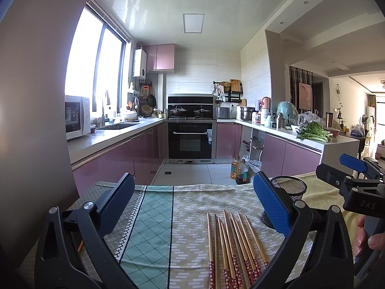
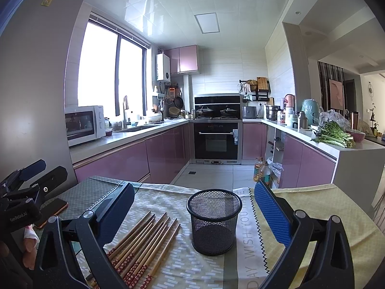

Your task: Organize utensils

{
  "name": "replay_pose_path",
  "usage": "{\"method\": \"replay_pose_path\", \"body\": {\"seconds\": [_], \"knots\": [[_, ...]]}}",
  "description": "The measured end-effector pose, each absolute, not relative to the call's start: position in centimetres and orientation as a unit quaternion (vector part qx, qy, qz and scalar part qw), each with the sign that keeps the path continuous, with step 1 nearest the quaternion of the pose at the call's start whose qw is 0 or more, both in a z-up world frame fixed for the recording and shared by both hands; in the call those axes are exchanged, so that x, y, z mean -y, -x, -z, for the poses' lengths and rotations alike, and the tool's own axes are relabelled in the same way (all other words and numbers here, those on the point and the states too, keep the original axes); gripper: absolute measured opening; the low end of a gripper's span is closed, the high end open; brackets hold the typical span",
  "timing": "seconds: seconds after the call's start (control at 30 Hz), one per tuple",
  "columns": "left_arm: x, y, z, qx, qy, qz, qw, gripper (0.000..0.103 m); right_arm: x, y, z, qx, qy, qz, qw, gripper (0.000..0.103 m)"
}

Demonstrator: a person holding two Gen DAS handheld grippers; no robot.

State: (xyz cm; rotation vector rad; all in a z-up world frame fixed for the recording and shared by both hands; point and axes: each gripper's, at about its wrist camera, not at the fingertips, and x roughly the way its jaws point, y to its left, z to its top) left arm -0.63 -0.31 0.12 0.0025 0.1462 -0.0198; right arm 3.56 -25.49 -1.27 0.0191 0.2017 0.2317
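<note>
The chopsticks (image 2: 144, 243) are tan wood with dark red, white-flowered ends. The cup (image 2: 214, 221) is black mesh. The tablecloth (image 1: 190, 219) is olive with white dashes, with a teal lattice band (image 1: 149, 228) on its left and a black zigzag edge. The cabinets (image 2: 166, 144) are glossy pink, and the gripper pads (image 2: 272, 214) are blue.

Mesh cup (image 2: 214, 221) mouth open; chopsticks (image 2: 142, 243) beside.
</note>
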Motion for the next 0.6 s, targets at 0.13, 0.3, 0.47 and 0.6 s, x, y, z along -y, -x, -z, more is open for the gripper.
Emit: {"method": "replay_pose_path", "body": {"seconds": [0.13, 0.3, 0.47, 0.6], "knots": [[0.23, 0.66, -0.2, -0.072, -0.001, 0.01, 0.997, 0.097, 25.57, -3.55, 1.24, -0.101, -0.011, -0.115, 0.988, 0.097], [0.15, 0.49, -0.34, -0.071, -0.003, 0.01, 0.997, 0.097, 25.57, -3.55, 1.26, -0.101, -0.011, -0.117, 0.988, 0.097], [0.28, 0.69, -0.1, -0.073, -0.001, 0.01, 0.997, 0.097, 25.66, -3.54, 1.16, -0.101, -0.011, -0.117, 0.988, 0.097], [0.32, 0.69, -0.15, -0.072, -0.002, 0.01, 0.997, 0.097, 25.65, -3.59, 1.13, -0.102, -0.01, -0.118, 0.988, 0.097]]}}
